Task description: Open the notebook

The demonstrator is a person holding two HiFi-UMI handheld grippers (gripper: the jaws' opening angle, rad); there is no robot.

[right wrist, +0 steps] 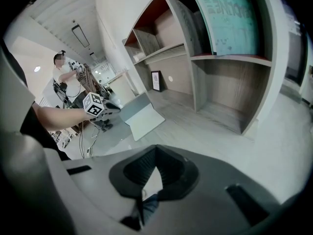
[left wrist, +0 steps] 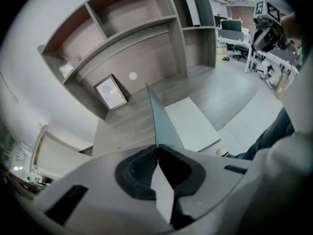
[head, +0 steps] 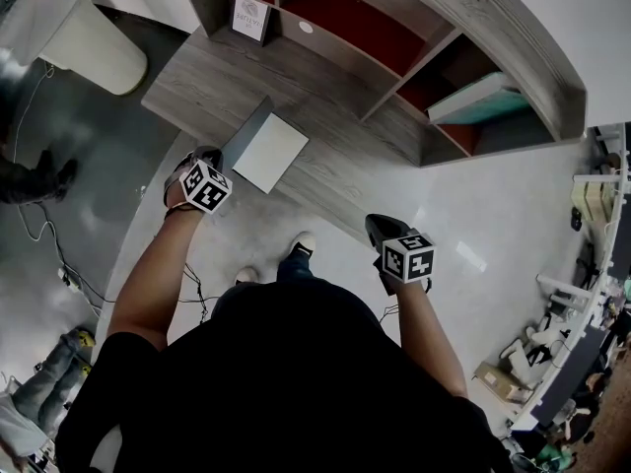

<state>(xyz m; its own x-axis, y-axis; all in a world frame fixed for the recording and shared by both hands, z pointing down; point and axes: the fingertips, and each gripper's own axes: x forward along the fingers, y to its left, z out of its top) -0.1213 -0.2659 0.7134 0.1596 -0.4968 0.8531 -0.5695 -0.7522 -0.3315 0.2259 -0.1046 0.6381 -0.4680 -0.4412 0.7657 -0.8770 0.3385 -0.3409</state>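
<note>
Left gripper (left wrist: 156, 148) was clamped shut on the notebook's grey cover (left wrist: 155, 119), its jaws pinching the cover's free edge. The notebook (head: 268, 149) lay on the wooden desk (head: 212, 92) near the front edge, partly opened: the cover was raised steeply at the left, and a white page (left wrist: 190, 124) lay flat and exposed beside it. Right gripper (right wrist: 155, 151) had its jaws closed together with nothing between them; it was off the desk over the pale floor, well apart from the notebook. A small framed picture (head: 250, 16) leaned at the back of the desk under the shelves (head: 424, 62). A teal board (right wrist: 227, 18) stood in one shelf compartment at the right.
</note>
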